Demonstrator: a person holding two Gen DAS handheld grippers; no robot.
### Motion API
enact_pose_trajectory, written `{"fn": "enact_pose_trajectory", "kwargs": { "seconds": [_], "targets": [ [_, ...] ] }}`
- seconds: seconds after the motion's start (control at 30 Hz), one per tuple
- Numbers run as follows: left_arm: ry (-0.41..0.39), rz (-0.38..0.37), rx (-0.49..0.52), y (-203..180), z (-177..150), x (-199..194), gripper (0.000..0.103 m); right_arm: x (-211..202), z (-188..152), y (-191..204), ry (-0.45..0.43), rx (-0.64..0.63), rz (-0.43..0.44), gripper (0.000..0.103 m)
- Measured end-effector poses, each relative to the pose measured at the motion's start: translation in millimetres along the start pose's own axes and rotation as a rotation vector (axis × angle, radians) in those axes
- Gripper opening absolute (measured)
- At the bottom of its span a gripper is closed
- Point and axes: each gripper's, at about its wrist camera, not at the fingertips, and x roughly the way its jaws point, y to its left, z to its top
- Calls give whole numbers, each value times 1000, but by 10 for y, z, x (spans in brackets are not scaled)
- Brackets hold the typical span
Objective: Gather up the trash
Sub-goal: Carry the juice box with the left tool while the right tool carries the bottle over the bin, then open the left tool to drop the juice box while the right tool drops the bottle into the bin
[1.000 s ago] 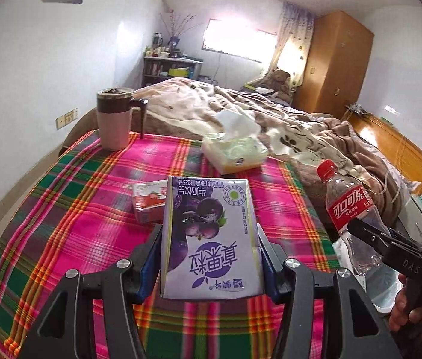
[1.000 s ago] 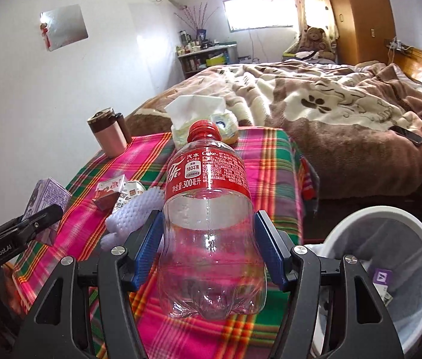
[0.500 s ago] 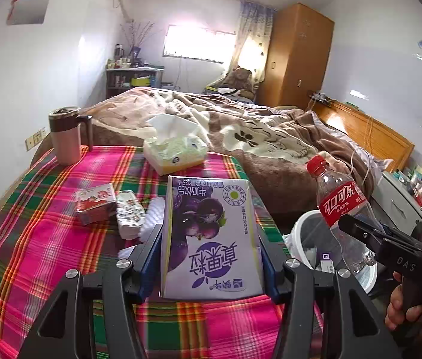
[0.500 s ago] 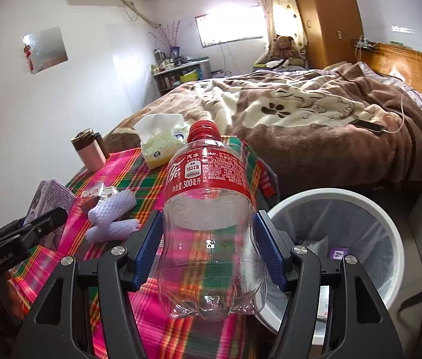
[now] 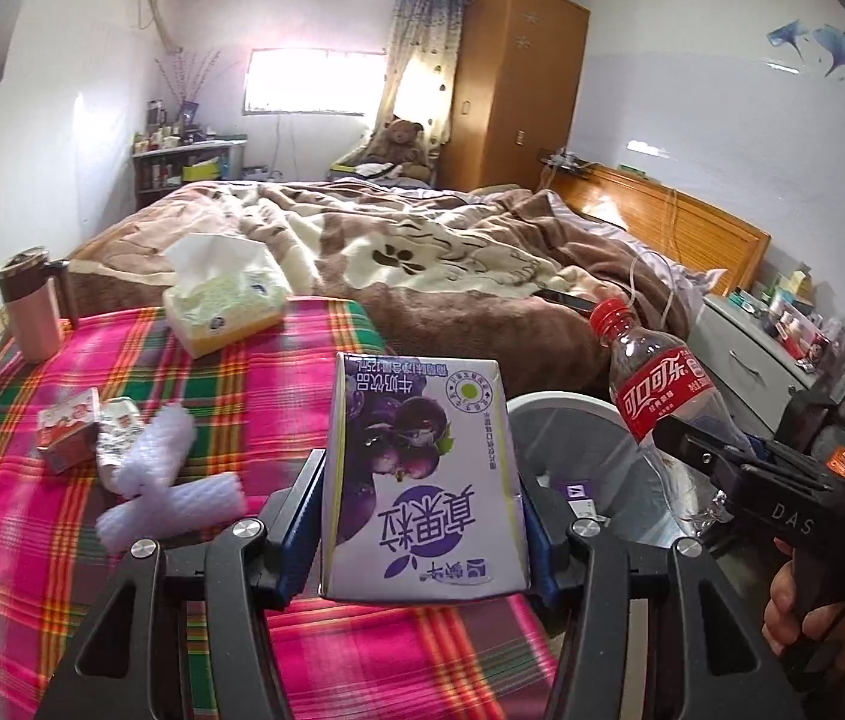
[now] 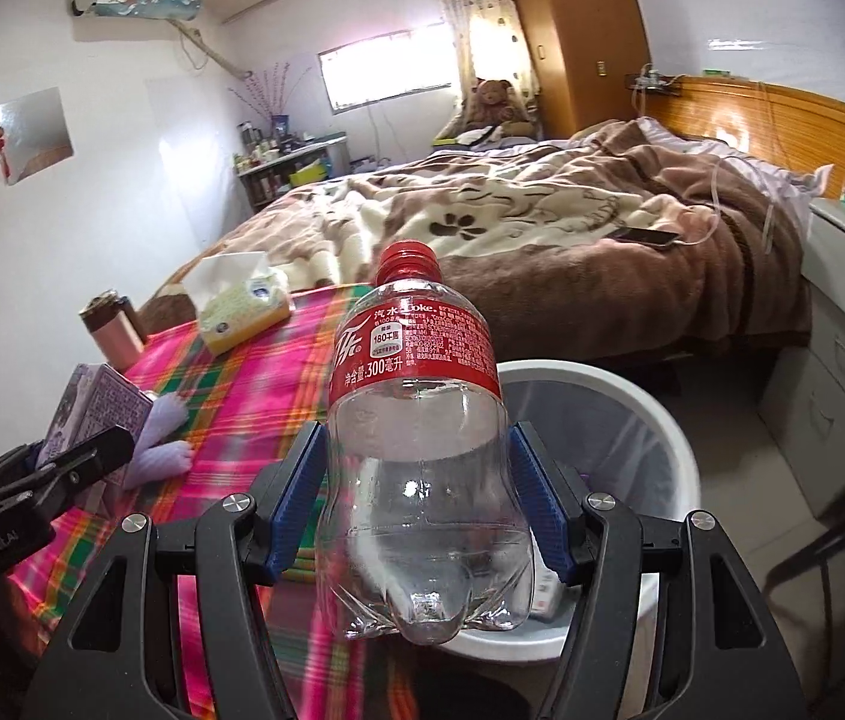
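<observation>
My left gripper (image 5: pixel 422 516) is shut on a purple drink carton (image 5: pixel 422 474), held upright above the plaid table's right edge. My right gripper (image 6: pixel 419 498) is shut on an empty clear cola bottle (image 6: pixel 422 450) with a red label, held over the white trash bin (image 6: pixel 662 420). The bin (image 5: pixel 578 420) stands on the floor beside the table and holds a little trash. The bottle (image 5: pixel 662 396) and the carton (image 6: pixel 92 414) each show in the other wrist view. On the table lie a small red-and-white carton (image 5: pixel 65 429), a crumpled wrapper (image 5: pixel 116 429) and white foam pieces (image 5: pixel 164 474).
The table has a pink and green plaid cloth (image 5: pixel 122 360). A tissue box (image 5: pixel 224 300) and a pink mug (image 5: pixel 32 312) stand at its far side. A bed with a brown blanket (image 5: pixel 452 258) lies behind. White drawers (image 6: pixel 842 348) stand right of the bin.
Both grippers have swung right and back from the table with their loads. The bin has come into view under the bottle, and the table items have slid to the left.
</observation>
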Motion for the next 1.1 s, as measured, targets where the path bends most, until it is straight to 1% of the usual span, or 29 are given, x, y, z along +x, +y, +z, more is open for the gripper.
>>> {"fn": "enact_pose_trajectory", "kwargs": {
  "seconds": [0.17, 0.37, 0.53, 0.73, 0.93, 1.0, 1.1],
  "targets": [
    [22, -53, 30, -290, 10, 185, 56, 13, -33, -238, 14, 43, -41, 64],
    [52, -92, 58, -555, -13, 393, 56, 65, -71, -419, 34, 68, -74, 64],
    [79, -103, 95, -762, -21, 568, 56, 137, -108, -553, 62, 74, -89, 64],
    [114, -109, 114, -917, -42, 765, 56, 254, -145, -671, 107, 76, -112, 64],
    [139, -97, 126, -993, -56, 945, 56, 308, -174, -742, 130, 77, -124, 64],
    [164, -101, 125, -1010, -61, 1011, 56, 328, -170, -765, 136, 80, -122, 64],
    [169, -113, 118, -1013, -65, 1052, 57, 358, -172, -785, 149, 77, -133, 64]
  ]
}}
